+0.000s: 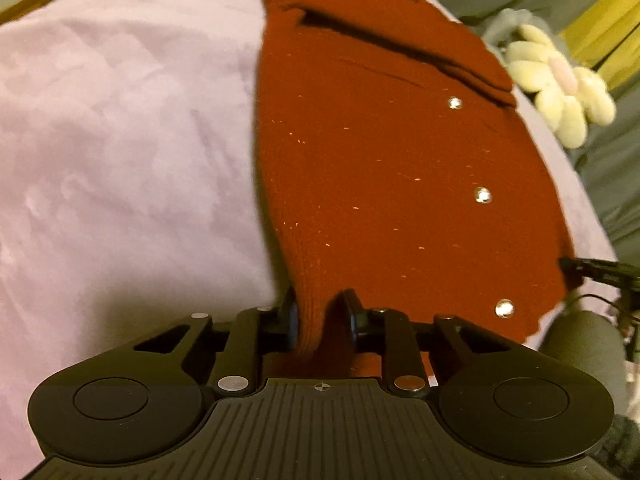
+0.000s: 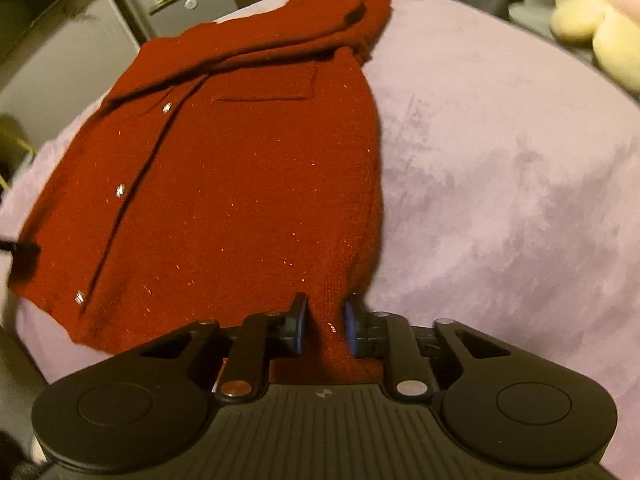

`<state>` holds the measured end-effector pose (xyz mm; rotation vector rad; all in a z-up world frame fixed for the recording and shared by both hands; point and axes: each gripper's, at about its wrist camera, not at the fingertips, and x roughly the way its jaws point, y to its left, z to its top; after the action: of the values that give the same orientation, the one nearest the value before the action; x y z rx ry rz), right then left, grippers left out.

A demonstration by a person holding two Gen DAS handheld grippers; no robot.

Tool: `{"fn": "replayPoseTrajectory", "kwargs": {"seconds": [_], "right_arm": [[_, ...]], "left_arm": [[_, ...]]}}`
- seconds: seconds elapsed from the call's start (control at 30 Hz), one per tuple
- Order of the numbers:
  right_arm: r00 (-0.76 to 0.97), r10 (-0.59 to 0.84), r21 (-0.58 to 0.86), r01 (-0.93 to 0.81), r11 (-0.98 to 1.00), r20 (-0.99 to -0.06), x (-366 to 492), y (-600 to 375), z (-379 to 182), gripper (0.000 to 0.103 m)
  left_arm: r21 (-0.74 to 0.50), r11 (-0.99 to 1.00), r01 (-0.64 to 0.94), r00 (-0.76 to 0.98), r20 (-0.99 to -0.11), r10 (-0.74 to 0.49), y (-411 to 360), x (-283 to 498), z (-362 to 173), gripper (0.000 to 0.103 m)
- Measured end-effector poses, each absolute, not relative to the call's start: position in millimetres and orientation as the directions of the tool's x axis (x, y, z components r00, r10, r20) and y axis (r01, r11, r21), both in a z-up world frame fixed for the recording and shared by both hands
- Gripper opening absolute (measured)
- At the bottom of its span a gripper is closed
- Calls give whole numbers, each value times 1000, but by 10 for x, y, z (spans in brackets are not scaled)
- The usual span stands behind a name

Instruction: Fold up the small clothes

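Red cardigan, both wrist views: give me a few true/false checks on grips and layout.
1. The left gripper is closed on the hem of the red cardigan. True.
2. The right gripper is open and clear of the cardigan. False: it pinches the hem too.
3. The cardigan lies on a green blanket. False: the blanket is pale lilac.
4. One sleeve is folded across the chest. True.
5. A cream plush flower lies beyond the blanket's edge. True.

Dim, warm indoor light; strong fisheye bending at the edges (corners black), soft motion blur toward three o'clock.
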<state>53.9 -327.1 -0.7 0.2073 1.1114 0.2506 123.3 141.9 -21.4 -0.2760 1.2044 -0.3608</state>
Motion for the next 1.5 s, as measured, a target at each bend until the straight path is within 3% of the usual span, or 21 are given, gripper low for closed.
{"fn": "replayPoseTrajectory", "kwargs": {"seconds": [0.13, 0.2, 0.27, 0.37, 0.53, 0.73, 0.9, 1.03, 1.1, 1.17, 1.2, 1.3, 1.5], "right_arm": [[398, 300, 274, -122, 954, -867, 594, -3196, -18, 37], [391, 279, 238, -149, 960, -877, 634, -3118, -24, 34], [387, 281, 228, -179, 957, -878, 666, -3059, 1, 22], [380, 304, 251, -184, 950, -873, 721, -3034, 47, 13], [408, 410, 381, -154, 912, -816, 841, -3052, 183, 12], [531, 503, 539, -101, 836, -682, 1166, -3158, 461, 10], [648, 427, 534, -36, 845, -631, 1598, -3258, 649, 9], [733, 272, 499, 105, 860, -624, 1936, -3371, 610, 10], [770, 153, 429, 168, 888, -619, 1991, -3392, 585, 20], [802, 112, 424, 187, 886, -587, 1947, -3467, 558, 54], [817, 118, 430, 169, 887, -565, 1911, -3494, 536, 58], [803, 118, 328, 101, 939, -585, 1820, -3504, 433, 60], [749, 129, 170, -21, 985, -650, 1784, -3383, 139, 64]], "left_arm": [[-385, 905, 180, 271, -865, -422, 1323, 1299, -272, 20], [-368, 906, 210, 259, -872, -414, 1262, 1341, -261, 17], [-370, 897, 240, 250, -870, -426, 1209, 1371, -247, 17], [-371, 891, 261, 235, -871, -431, 1151, 1411, -242, 15], [-433, 865, 255, 266, -828, -493, 1182, 1453, -146, 12], [-531, 808, 255, 449, -675, -586, 1242, 1612, 385, 11], [-566, 798, 205, 607, -567, -558, 1290, 2016, 768, 11], [-547, 837, 12, 712, -583, -392, 1434, 2402, 743, 11], [-554, 830, -74, 728, -598, -335, 1546, 2544, 617, 14], [-551, 820, -155, 745, -610, -269, 1637, 2590, 490, 22], [-541, 823, -171, 765, -600, -235, 1670, 2578, 450, 33], [-547, 828, -121, 776, -572, -265, 1821, 2506, 343, 54], [-395, 913, 108, 688, -633, -355, 1701, 2358, 107, 64]]}}
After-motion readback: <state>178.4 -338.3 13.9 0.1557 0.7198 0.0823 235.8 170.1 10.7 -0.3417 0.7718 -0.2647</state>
